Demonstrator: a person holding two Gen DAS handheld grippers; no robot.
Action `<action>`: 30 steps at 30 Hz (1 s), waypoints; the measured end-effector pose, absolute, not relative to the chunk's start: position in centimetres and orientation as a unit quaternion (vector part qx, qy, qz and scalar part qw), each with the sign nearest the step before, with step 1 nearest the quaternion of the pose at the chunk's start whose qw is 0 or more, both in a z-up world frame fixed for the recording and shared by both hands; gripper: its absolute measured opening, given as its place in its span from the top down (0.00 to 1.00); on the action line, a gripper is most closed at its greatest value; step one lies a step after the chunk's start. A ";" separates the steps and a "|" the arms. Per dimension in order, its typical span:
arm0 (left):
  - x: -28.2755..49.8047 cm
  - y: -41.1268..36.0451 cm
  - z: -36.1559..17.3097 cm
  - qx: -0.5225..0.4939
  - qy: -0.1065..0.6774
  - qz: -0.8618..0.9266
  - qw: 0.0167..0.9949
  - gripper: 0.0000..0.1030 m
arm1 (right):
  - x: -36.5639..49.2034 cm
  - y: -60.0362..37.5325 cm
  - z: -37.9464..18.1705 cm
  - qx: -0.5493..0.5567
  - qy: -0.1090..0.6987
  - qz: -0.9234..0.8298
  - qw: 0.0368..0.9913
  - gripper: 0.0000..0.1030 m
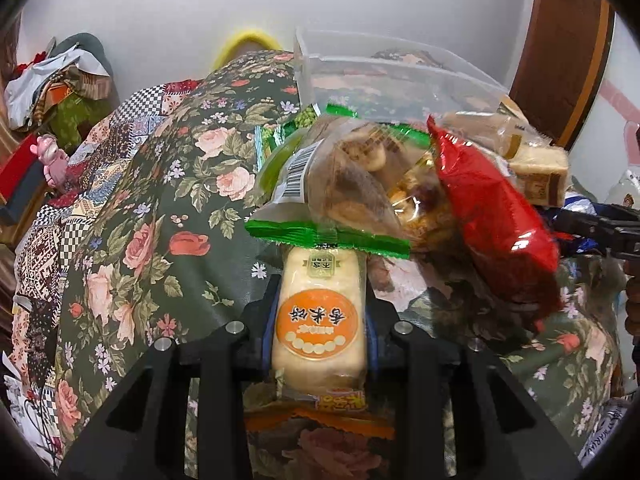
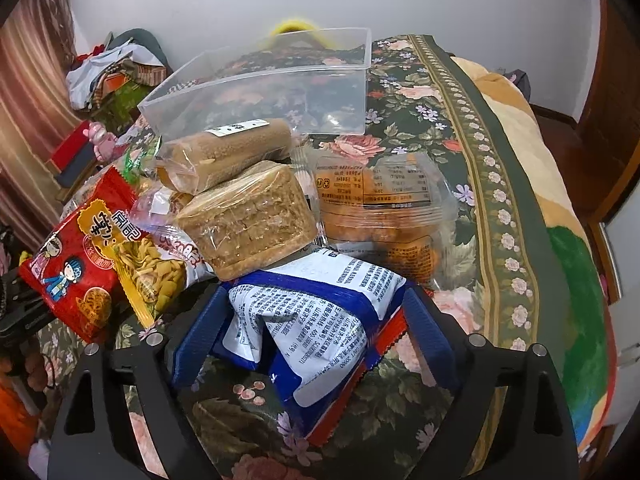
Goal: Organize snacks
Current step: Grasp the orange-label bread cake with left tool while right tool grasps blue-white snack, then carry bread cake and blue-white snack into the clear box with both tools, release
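left gripper (image 1: pixel 320 344) pinches rice cracker pack (image 1: pixel 320 320); right gripper (image 2: pixel 312 320), wide open, straddles blue-white bag (image 2: pixel 312 304); lift pack straight into far clear box (image 1: pixel 384 68).

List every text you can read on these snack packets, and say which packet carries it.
"香米饼": orange disc on the rice cake packet, seen upside down.
"GB/T 20980": back of the blue-and-white packet; the rest of its print is too small.
Large characters on the red packet: too distorted to read surely.
Table on the orange packet and barcode digits on the clear bag: too small.
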State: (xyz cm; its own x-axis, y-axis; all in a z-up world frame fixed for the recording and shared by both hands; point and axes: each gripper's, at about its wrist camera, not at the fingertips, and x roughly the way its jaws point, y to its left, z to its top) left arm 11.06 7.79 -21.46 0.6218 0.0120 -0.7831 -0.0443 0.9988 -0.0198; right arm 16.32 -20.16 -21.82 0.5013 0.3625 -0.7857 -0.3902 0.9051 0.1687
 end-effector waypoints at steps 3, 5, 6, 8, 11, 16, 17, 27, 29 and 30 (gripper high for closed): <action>10.6 7.9 -20.6 -0.020 0.427 0.019 0.904 0.67 | 16.1 -20.1 -21.8 -0.019 0.448 0.215 0.868 0.17; 10.1 8.0 -19.8 -0.020 0.420 0.021 0.907 0.67 | 15.8 -20.1 -21.6 -0.022 0.443 0.212 0.871 0.26; 9.9 8.0 -19.5 -0.020 0.416 0.021 0.909 0.67 | 15.7 -20.0 -21.5 -0.024 0.442 0.211 0.872 0.32; 9.4 8.0 -18.6 -0.020 0.408 0.022 0.913 0.67 | 15.3 -20.0 -21.2 -0.027 0.438 0.208 0.874 0.39; 8.6 7.8 -17.3 -0.014 0.393 0.023 0.919 0.67 | 14.7 -20.6 -20.8 -0.017 0.436 0.213 0.874 0.53; 7.6 7.4 -15.7 -0.008 0.375 0.025 0.927 0.67 | 14.1 -21.4 -20.1 0.000 0.429 0.213 0.878 0.63; 7.4 7.2 -15.5 -0.007 0.372 0.025 0.928 0.67 | 13.8 -21.5 -19.9 -0.002 0.426 0.212 0.880 0.63; 7.9 6.6 -12.2 -0.006 0.331 0.025 0.943 0.67 | 12.3 -22.5 -17.0 -0.003 0.380 0.205 0.902 0.74; 8.0 6.3 -11.6 -0.006 0.322 0.023 0.946 0.67 | 12.1 -22.5 -16.3 -0.012 0.369 0.204 0.907 0.84; 8.2 6.2 -11.2 -0.004 0.317 0.022 0.948 0.67 | 12.2 -22.5 -16.0 -0.013 0.367 0.206 0.907 0.86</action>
